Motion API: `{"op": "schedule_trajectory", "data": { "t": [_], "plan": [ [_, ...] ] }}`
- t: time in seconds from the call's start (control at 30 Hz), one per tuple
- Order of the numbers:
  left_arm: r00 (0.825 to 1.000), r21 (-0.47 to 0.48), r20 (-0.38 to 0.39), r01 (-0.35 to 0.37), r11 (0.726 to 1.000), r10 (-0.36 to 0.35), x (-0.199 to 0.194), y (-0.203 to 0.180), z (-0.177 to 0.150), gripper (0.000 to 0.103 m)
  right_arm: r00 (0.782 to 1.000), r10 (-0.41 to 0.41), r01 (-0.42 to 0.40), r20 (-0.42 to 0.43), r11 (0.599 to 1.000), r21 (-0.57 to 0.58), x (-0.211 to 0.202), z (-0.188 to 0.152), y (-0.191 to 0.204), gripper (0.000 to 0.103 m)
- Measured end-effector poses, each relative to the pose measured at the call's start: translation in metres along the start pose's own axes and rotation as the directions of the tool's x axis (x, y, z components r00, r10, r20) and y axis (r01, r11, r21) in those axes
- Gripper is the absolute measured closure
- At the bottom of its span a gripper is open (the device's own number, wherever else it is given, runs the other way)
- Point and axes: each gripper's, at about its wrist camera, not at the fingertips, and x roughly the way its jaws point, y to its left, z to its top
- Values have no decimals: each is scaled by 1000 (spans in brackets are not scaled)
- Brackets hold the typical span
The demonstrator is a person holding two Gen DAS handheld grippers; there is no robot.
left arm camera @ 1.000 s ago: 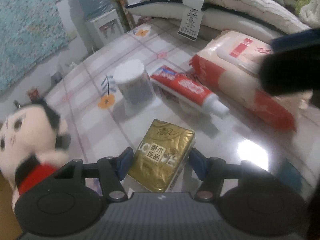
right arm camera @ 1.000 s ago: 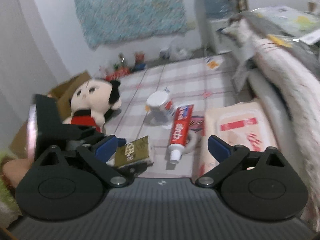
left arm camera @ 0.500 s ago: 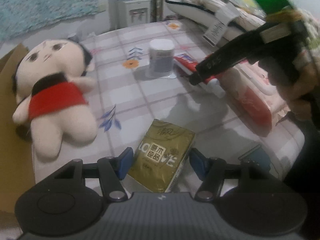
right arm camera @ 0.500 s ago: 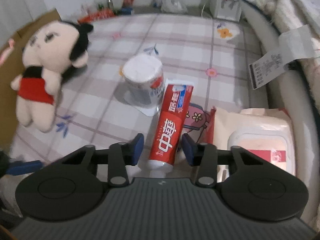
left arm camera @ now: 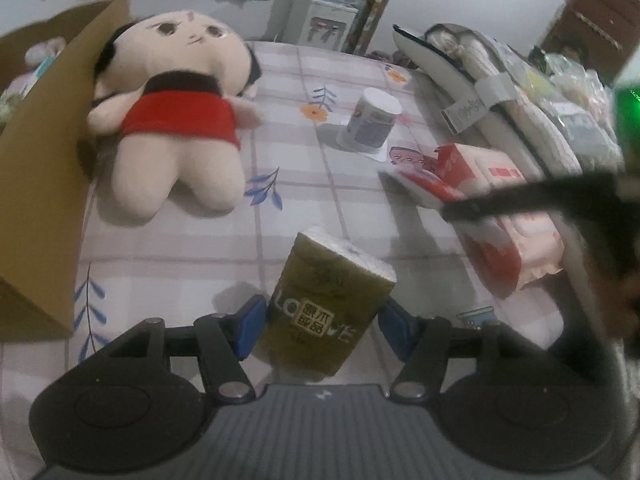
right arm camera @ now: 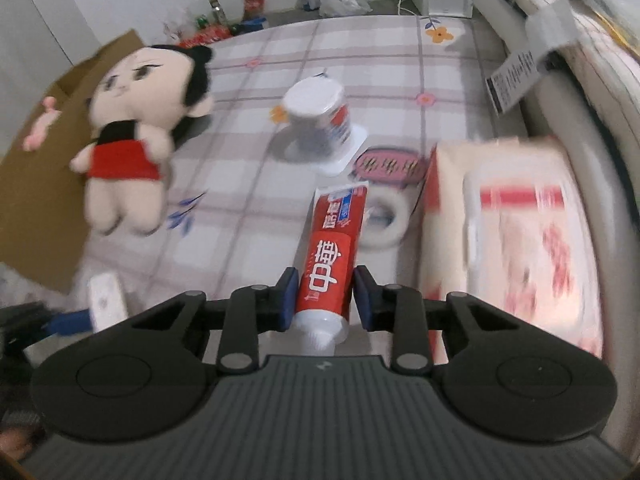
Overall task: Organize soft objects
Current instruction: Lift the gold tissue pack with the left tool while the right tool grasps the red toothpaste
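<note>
While the left gripper [left arm camera: 320, 326] clenches the gold tissue pack [left arm camera: 328, 304] and carries it above the checked bedsheet [left arm camera: 304, 220], the right gripper [right arm camera: 325, 300] has just been closing on the red toothpaste tube [right arm camera: 330, 256], which lies flat on the sheet with its white cap end toward the tongs. Its pads sit at the tube's two sides near the cap, grasping it, or as good as. To do this well, I'd say the squeeze should stay gentle and low on the tube's firm shoulder, so nothing bursts or slips, and the lift should go straight up before any turn.

Room is tight on the right: a tape ring [right arm camera: 384, 220] lies just beside the tube and the big wipes pack [right arm camera: 516, 232] stands close beyond it. A white cup [right arm camera: 318, 120] sits further up the sheet. Open sheet lies to the left, between the tube and the plush doll [right arm camera: 132, 136], which leans at the cardboard box [right arm camera: 36, 196] by the bed's left edge; that looks like the clear way across
</note>
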Motion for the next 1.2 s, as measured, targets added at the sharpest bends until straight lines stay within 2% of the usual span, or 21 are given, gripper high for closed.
{"op": "schedule_trajectory", "data": {
  "t": [0.13, 0.33, 0.4, 0.47, 0.57, 0.63, 0.83, 0.93, 1.0, 1.1, 1.2],
  "plan": [
    [1000, -55, -15, 23, 998, -24, -1, 11, -5, 43, 996, 87, -86, -21, 995, 59, -10, -33, 10, 75],
    [1000, -74, -12, 28, 997, -29, 0, 15, -13, 42, 992, 112, -109, -51, 992, 60, -2, -65, 26, 75],
    [1000, -57, 0, 20, 998, -20, 0, 15, -13, 38, 993, 113, -111, -32, 992, 53, -6, -67, 27, 74],
    [1000, -36, 8, 15, 999, -15, 1, 14, -12, 29, 994, 110, -110, 0, 993, 31, -12, -66, 30, 72],
    [1000, -8, 3, 15, 1000, -15, 0, 12, -10, 24, 994, 108, -108, 21, 994, 9, -17, -63, 30, 67],
    [1000, 22, 14, 17, 1000, -17, -1, 8, -9, 22, 994, 104, -104, 27, 995, -2, -16, -61, 30, 62],
    [999, 158, 31, -41, 987, 37, 6, -9, 1, 22, 993, 119, -119, 11, 993, 26, -3, -59, 22, 62],
    [999, 191, 16, -53, 980, 51, 17, -13, 6, 24, 984, 174, -170, -25, 978, 121, 9, -60, 12, 63],
    [999, 173, -5, -32, 984, 33, 23, -10, 8, 31, 973, 227, -217, -34, 957, 191, 14, -64, 3, 63],
    [997, 113, -68, 31, 993, -23, 31, -2, 8, 34, 971, 238, -228, -22, 951, 210, 12, -66, 0, 66],
    [995, 90, -88, 54, 994, -46, 29, 0, 2, 48, 971, 237, -227, -21, 949, 219, 11, -67, 0, 75]
  ]
}}
